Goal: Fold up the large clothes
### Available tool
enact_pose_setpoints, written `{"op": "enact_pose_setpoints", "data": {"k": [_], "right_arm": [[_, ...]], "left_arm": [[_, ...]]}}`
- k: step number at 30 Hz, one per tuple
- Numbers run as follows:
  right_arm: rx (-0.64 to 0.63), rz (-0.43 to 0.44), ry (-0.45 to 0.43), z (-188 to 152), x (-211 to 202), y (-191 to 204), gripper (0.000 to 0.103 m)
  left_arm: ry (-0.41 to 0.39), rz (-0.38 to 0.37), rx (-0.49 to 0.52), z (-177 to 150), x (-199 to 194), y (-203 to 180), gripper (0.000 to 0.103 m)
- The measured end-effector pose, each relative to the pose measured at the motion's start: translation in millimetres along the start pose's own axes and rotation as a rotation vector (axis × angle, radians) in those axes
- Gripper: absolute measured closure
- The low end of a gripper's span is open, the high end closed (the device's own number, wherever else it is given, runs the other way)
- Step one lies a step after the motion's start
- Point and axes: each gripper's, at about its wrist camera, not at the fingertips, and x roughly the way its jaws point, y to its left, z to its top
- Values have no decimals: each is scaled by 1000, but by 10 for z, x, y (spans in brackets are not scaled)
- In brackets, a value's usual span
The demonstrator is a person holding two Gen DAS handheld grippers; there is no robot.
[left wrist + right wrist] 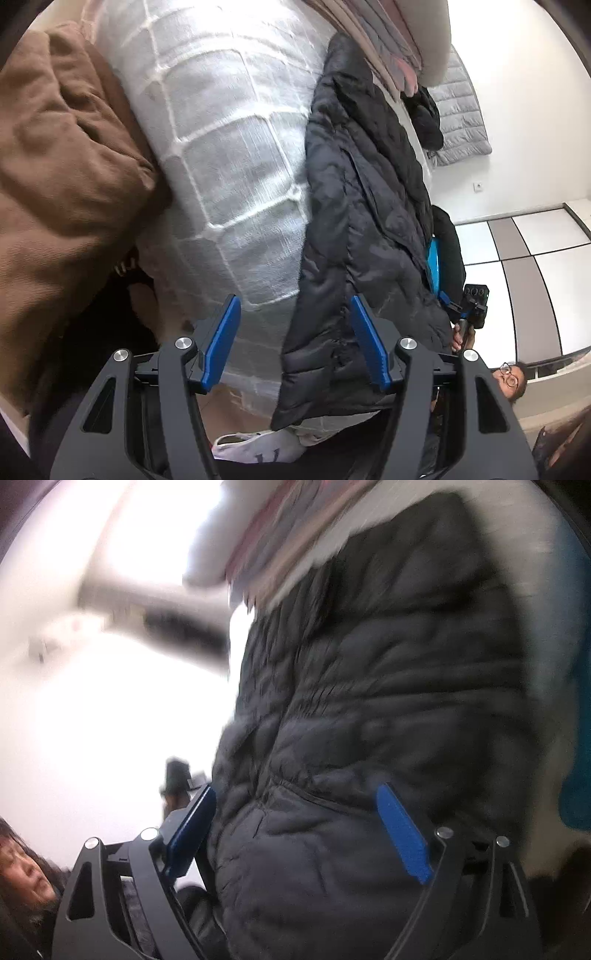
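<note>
Left wrist view: a black puffer jacket point(365, 206) is seen lying lengthwise on a bed covered by a white checked blanket point(229, 147), with a brown garment point(62, 147) heaped just beside it on the far side of the blanket. The left gripper point(295, 343) is spread, its blue pads point(221, 343) clear of any cloth; the jacket's near hem lies between and under the jaws but is not pinched. In the right wrist view, which is blurred, the right gripper point(295, 830) is also held wide, with the jacket point(369, 701) bulging between the pads point(402, 834); whether the pads touch the fabric cannot be told, and no pinch is evident.

The step in hand is judged to be the approach to a fresh hold on the jacket, which is laid out but not yet folded over. The next move probably calls for both pairs of tongs to be closed on an edge of the padded fabric, and the thick quilting may slip unless a good bite is taken.

Room is limited: the brown garment crowds one side, a stack of folded cloth point(384, 48) sits at the far end, and the bed edge runs close along the jacket's other side, where a person point(511, 380) is seen.
</note>
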Motion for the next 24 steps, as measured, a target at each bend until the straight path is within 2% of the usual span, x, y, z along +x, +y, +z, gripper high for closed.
{"op": "enact_pose_setpoints", "data": {"k": [3,6,8,12,16,18,19,20,21,22,24], "right_arm": [[108,-20,-104,-234,-426,-288,17],[198,-6,-142,-437,-591,-523,17],[235,24,-155,-555,-595,-631,17],[265,29,-145,-700,-460,-716,17],[272,111,-121,-841,-337,-764,17],[250,126,-116,-918,-264,-716,18],[246,134,-122,-945,-251,-710,22],[236,141,-137,-983,-243,-684,31],[219,145,-151,-1022,-231,-649,62],[214,145,-159,-1064,-217,-624,74],[196,135,-211,-1150,-218,-538,82]], "left_arm": [[46,-8,24,-75,262,-67,44],[102,-61,34,-197,497,-105,43],[146,-95,48,-314,616,-150,41],[193,-108,97,-503,742,-293,39],[173,-89,135,-590,712,-397,39],[143,-72,143,-608,677,-431,52],[139,-66,144,-619,658,-455,73],[135,-68,141,-617,635,-474,82],[117,-65,155,-633,617,-515,87],[106,-53,171,-625,594,-552,91],[83,-31,196,-643,547,-649,94]]}}
